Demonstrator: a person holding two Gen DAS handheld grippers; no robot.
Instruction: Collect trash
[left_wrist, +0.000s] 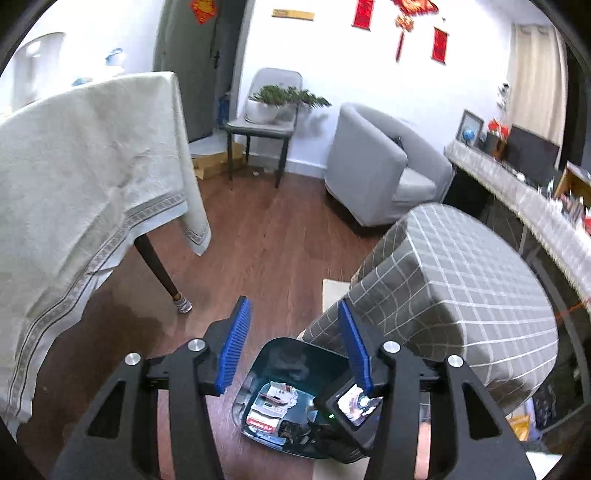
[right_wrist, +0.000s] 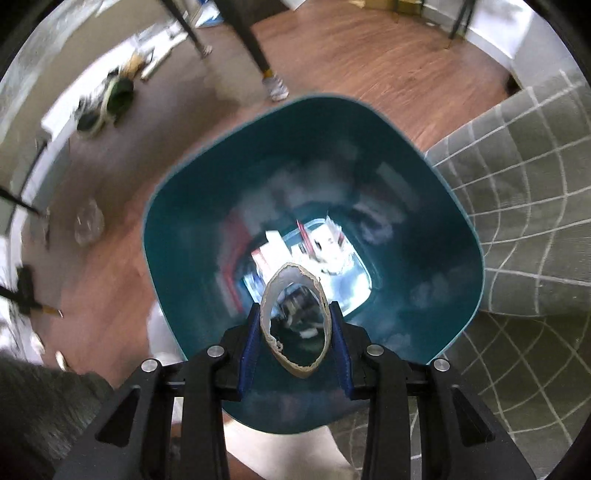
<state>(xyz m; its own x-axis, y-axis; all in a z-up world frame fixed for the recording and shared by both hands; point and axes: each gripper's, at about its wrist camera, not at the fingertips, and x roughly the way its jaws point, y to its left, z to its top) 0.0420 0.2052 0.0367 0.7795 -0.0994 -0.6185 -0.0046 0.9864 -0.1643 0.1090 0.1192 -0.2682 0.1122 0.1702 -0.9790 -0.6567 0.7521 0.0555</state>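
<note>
Left wrist view: the left tool (left_wrist: 293, 334) stands wide with nothing between its blue pads, above the teal plastic trash bin (left_wrist: 275, 402) on the wooden floor beside the grey checked cloth-covered desk (left_wrist: 450, 295). Keep it clear of the bin mouth. The other tool's body hides part of the bin.

Right wrist view: the right tool (right_wrist: 293, 332) pinches a squashed cardboard tube ring (right_wrist: 295, 325) over the bin's mouth; release only once centred. The bin's paper scraps (right_wrist: 314, 247) are blurred.
</note>
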